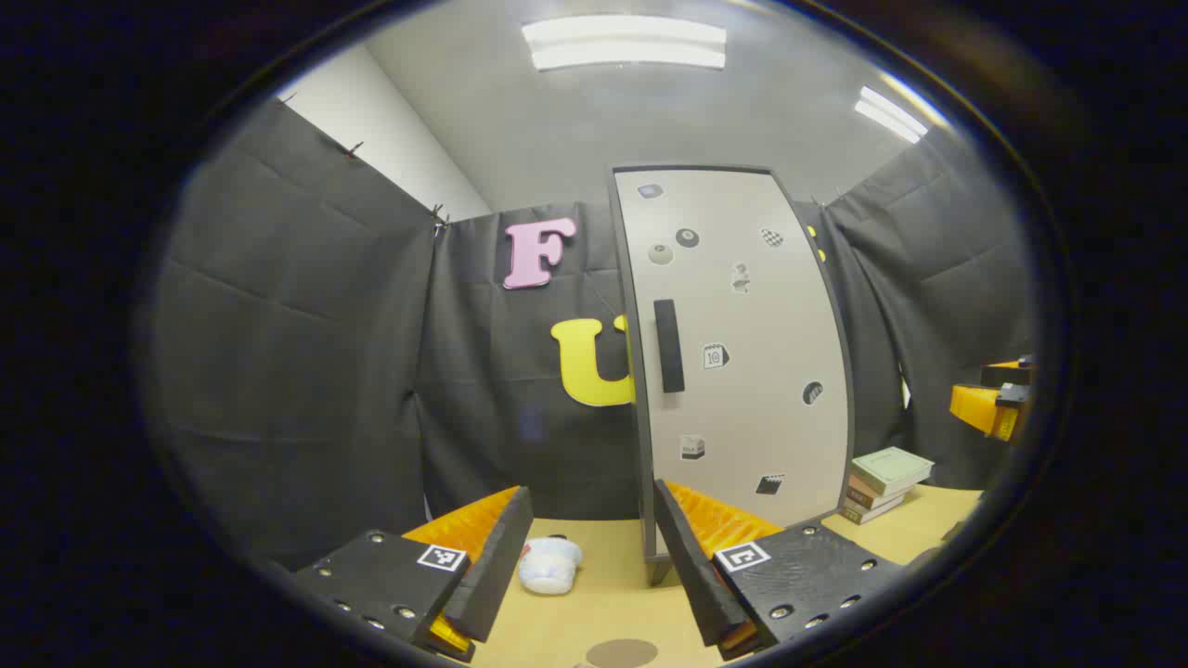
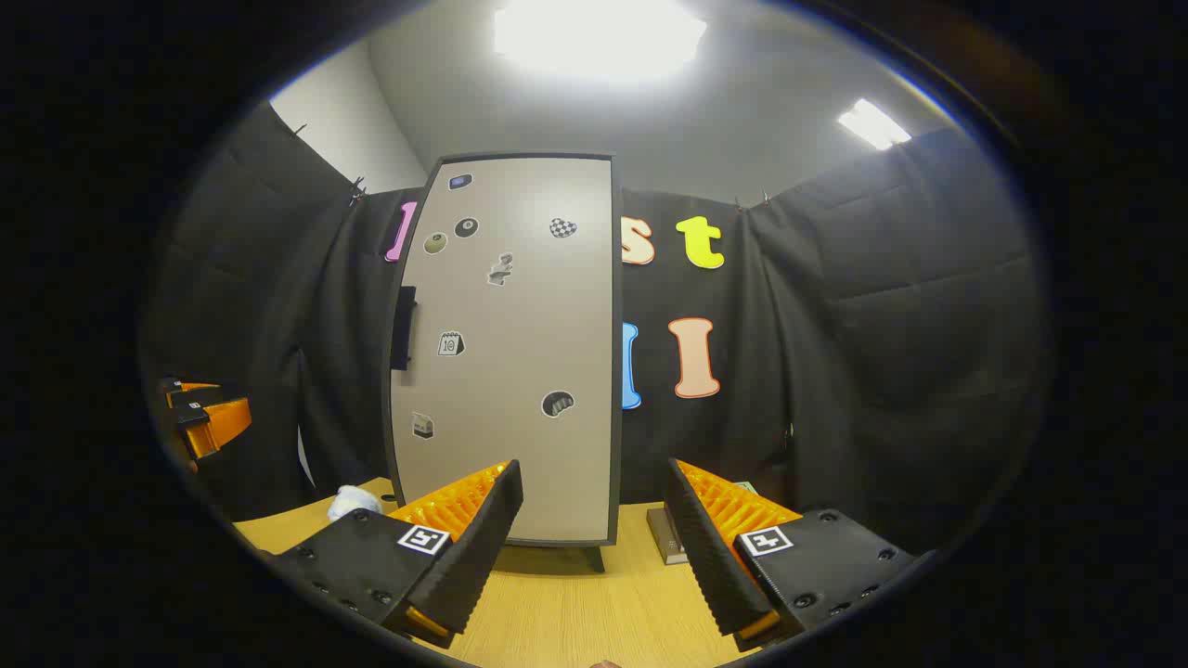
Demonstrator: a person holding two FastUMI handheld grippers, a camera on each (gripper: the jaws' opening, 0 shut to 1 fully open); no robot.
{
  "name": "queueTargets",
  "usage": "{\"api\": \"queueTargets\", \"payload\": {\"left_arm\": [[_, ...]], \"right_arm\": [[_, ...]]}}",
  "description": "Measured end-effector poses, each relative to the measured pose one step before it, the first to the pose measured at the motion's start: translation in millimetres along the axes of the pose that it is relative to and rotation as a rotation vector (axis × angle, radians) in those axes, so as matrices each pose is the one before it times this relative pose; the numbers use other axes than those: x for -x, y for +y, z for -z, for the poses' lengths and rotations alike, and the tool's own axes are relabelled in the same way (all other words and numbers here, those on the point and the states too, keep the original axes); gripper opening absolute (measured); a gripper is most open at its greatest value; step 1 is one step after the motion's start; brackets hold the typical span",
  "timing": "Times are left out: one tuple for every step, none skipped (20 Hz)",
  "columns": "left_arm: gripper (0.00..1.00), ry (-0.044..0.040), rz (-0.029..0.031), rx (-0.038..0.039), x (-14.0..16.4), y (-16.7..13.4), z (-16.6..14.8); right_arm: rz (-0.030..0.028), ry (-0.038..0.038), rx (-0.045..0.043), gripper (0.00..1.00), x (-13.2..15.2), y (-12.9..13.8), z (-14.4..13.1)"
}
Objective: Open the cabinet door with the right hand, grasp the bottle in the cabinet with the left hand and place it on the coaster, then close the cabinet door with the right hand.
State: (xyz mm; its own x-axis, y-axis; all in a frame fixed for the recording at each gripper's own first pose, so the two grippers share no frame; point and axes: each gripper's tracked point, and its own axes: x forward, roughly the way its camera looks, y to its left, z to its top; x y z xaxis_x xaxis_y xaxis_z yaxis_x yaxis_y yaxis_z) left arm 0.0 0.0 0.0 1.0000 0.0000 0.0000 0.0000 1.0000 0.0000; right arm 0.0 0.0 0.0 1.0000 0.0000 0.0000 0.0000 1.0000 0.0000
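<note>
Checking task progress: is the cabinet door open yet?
No, the cabinet door sits flush and closed, its handle untouched.

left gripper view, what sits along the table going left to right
white object lying on the table → cabinet with its door shut → stack of books → the other claw at the right edge

The left tool (image 1: 589, 566) hangs open over the counter (image 1: 603, 594), facing the shut cabinet door (image 1: 742, 353) and its handle (image 1: 668, 345); a coaster (image 1: 621, 652) lies below.
</note>
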Motion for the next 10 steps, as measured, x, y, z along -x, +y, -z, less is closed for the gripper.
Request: {"api": "queueTargets", "payload": {"left_arm": [[0.80,-0.00342,0.00132,-0.00193,0.52,-1.46,-1.41],[0.80,-0.00194,0.00122,-0.00395,-0.16,-1.43,-1.25],[0.79,-0.00256,-0.00041,-0.00345,-0.35,-1.08,-0.88],[0.79,-0.00083,0.00035,-0.00182,-0.01,-1.69,-0.71],[0.79,0.00032,0.00050,0.00002,-0.17,-1.31,0.41],[0.79,0.00162,-0.00036,-0.00009,-0.84,-0.87,-0.79],[0.79,0.00124,-0.00102,0.00090,0.53,-0.78,-0.11],[0.79,-0.00096,0.00007,0.00005,0.04,-0.59,-1.45],[0.79,-0.00050,-0.00108,-0.00235,-0.20,-0.86,-0.07],[0.79,-0.00116,-0.00008,-0.00456,-0.64,-0.24,-0.96]], "right_arm": [[0.00071,0.00086,-0.00355,0.98,0.56,-0.68,0.13],[0.00143,0.00054,-0.00124,0.98,-0.77,-1.02,-0.59],[0.00282,-0.00101,0.00193,0.98,-0.93,-2.32,-0.72],[0.00084,0.00005,0.00393,0.97,-1.07,-1.40,-0.29],[-0.00002,-0.00001,0.00178,0.97,-0.31,-0.41,1.39],[-0.00033,0.00081,-0.00162,0.97,-0.33,-0.73,0.52],[-0.00107,-0.00072,-0.00339,0.96,-1.23,-1.02,-0.09],[0.00085,-0.00189,-0.00186,0.98,-0.69,-0.19,-0.80],[0.00222,-0.00109,0.00039,0.98,-0.63,-1.69,0.55],[0.00257,-0.00006,0.00186,0.98,-0.43,-1.00,0.04]]}}
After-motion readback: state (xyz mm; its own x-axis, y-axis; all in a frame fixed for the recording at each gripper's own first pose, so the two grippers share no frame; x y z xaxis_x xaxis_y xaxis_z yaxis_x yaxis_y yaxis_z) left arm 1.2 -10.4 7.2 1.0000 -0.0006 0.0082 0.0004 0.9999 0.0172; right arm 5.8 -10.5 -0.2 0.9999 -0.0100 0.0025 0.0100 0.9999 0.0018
